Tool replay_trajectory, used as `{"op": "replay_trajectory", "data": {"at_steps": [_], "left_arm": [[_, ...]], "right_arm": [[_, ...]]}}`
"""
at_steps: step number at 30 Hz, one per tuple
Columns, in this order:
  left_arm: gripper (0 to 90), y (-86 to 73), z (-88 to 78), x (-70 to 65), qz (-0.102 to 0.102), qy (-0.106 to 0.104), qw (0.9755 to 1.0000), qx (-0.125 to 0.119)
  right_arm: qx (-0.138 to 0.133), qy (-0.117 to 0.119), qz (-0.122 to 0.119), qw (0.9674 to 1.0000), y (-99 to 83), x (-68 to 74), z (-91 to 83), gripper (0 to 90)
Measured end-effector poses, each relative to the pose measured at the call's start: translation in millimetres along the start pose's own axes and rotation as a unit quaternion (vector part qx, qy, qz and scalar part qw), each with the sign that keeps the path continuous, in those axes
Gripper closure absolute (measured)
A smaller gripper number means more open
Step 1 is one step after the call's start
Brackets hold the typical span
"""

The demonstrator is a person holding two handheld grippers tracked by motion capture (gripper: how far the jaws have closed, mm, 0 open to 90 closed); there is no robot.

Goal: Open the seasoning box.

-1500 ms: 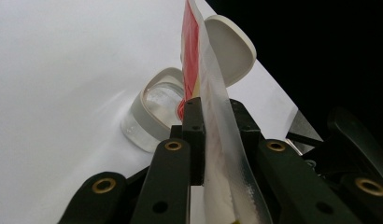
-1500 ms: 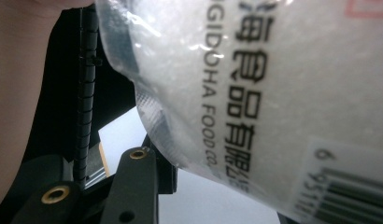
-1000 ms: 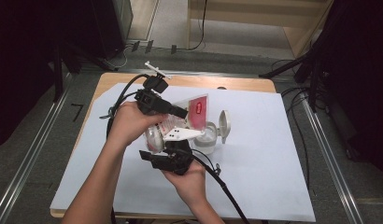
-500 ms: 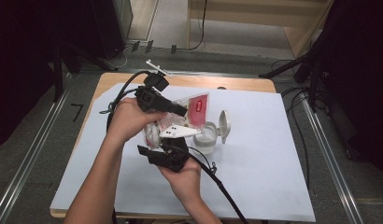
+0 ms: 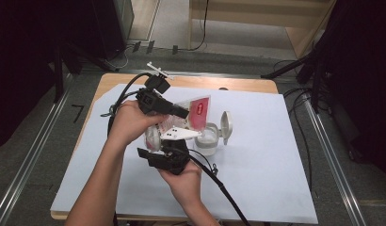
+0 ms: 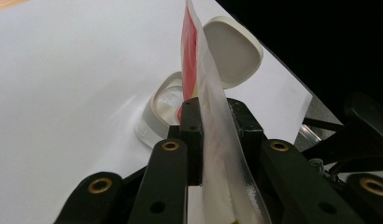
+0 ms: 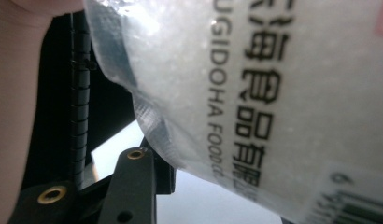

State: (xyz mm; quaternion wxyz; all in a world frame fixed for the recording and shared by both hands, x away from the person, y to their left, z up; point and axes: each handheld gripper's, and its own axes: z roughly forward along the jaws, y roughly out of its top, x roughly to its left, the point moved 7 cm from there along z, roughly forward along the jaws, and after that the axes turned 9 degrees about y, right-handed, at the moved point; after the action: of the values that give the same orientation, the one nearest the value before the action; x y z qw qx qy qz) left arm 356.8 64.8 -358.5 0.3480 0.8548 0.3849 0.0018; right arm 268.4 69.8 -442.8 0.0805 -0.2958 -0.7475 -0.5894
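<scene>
On the white sheet, the left gripper and right gripper both clamp the bag; tilted carelessly, granules could miss the jar.

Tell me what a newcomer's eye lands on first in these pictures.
First the red and clear bag, held up at the middle of the white sheet with its open end tipped toward the small clear container, whose hinged lid stands open. The left gripper is clamped on the bag's edge, while the right gripper meets the bag's lower end from the near side. In the right gripper view the bag shows black print over white grains.
</scene>
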Motion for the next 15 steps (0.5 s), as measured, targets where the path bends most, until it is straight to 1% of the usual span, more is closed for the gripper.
{"op": "replay_trajectory", "data": {"at_steps": [2,4,8,15], "left_arm": [[79.7,-0.1,-1.0,-1.7,0.006,0.003,1.0000,0.004],[79.9,0.4,-0.5,-3.1,0.005,0.003,1.0000,0.001],[79.7,0.5,-0.6,-4.2,0.008,0.004,1.0000,0.002],[79.3,0.7,-1.0,-6.3,0.008,0.009,0.9999,-0.002]], "right_arm": [[0.002,-0.003,-0.001,1.0000,-0.2,0.1,-0.8,61.8],[0.001,-0.006,-0.001,1.0000,-0.3,0.4,-1.8,62.2],[-0.001,-0.007,-0.001,1.0000,-0.6,1.1,-3.3,62.3],[-0.004,0.000,0.002,1.0000,-0.6,1.1,-3.9,62.3]]}}
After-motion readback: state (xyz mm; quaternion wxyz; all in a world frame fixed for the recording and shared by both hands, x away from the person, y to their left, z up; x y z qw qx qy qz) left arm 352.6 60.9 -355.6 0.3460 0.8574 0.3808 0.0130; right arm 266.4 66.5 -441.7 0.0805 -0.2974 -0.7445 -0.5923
